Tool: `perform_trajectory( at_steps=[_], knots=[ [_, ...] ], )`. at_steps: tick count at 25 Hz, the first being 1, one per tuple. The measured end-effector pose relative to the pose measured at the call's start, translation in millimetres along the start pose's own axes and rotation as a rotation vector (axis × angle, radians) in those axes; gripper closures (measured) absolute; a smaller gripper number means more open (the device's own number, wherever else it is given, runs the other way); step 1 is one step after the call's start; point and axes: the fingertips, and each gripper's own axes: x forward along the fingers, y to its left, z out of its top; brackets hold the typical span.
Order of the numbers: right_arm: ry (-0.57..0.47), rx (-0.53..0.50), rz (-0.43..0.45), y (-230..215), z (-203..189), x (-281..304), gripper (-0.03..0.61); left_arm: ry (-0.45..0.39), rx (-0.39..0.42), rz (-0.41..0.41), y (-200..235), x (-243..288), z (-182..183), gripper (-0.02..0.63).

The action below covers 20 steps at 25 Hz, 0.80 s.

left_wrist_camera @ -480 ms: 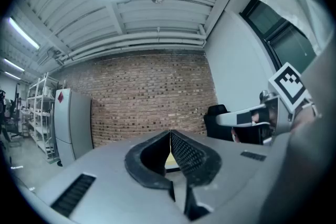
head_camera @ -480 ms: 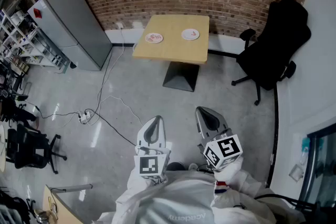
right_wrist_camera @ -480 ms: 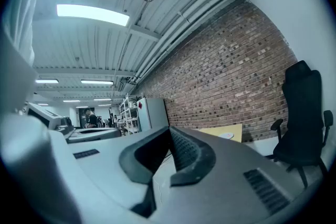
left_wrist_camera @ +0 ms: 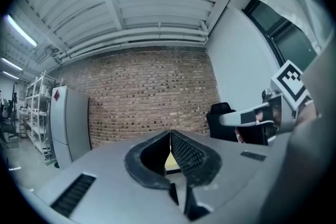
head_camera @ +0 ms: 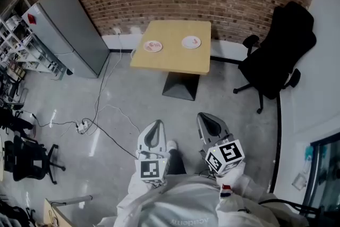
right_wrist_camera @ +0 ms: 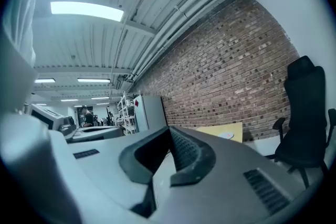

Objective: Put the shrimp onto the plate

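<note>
Your shoe [head_camera: 171,145] now shows between left gripper [head_camera: 156,124] and right gripper [head_camera: 204,116], and the bench [head_camera: 175,58] sits nearer. Both pairs of fingers are together, empty. Left plate [head_camera: 153,46] and right plate [head_camera: 191,42] lie on the bench; the shrimp is too small to make out.

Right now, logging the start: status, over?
Left hand-held gripper, right hand-held gripper: shut, empty. Two white round plates on square yellow table far ahead; shrimp indiscernible. Black cable on floor, ahead left.

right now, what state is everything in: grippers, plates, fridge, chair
left gripper: shut, empty
right gripper: shut, empty
left plate: on the table, something reddish on it
right plate: on the table, small reddish bit on it
fridge: doors closed
office chair: upright, unoccupied
</note>
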Motion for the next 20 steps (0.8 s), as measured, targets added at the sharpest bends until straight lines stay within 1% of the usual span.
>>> perform_trajectory(
  at_steps=[3, 6, 11, 16, 20],
  knots=[
    [0.004, 0.002, -0.023, -15.6, 2.6, 40.0, 0.554, -0.004, 0.005, -0.024, 21.5, 38.5, -0.3, 0.601],
    [0.008, 0.006, -0.045, -28.1, 5.3, 86.5, 0.555, -0.007, 0.016, -0.039, 52.8, 79.0, -3.5, 0.601],
    [0.019, 0.002, -0.074, -44.0, 13.2, 168.1, 0.555, 0.014, -0.005, -0.059, 110.1, 145.2, -3.6, 0.601],
    [0.022, 0.003, -0.107, -52.3, 16.9, 232.7, 0.555, 0.008, -0.002, -0.071, 163.3, 194.2, -12.4, 0.601],
    [0.034, 0.008, -0.127, -60.4, 14.3, 270.1, 0.555, 0.006, -0.009, -0.082, 191.4, 223.9, -19.6, 0.601]
  ],
)
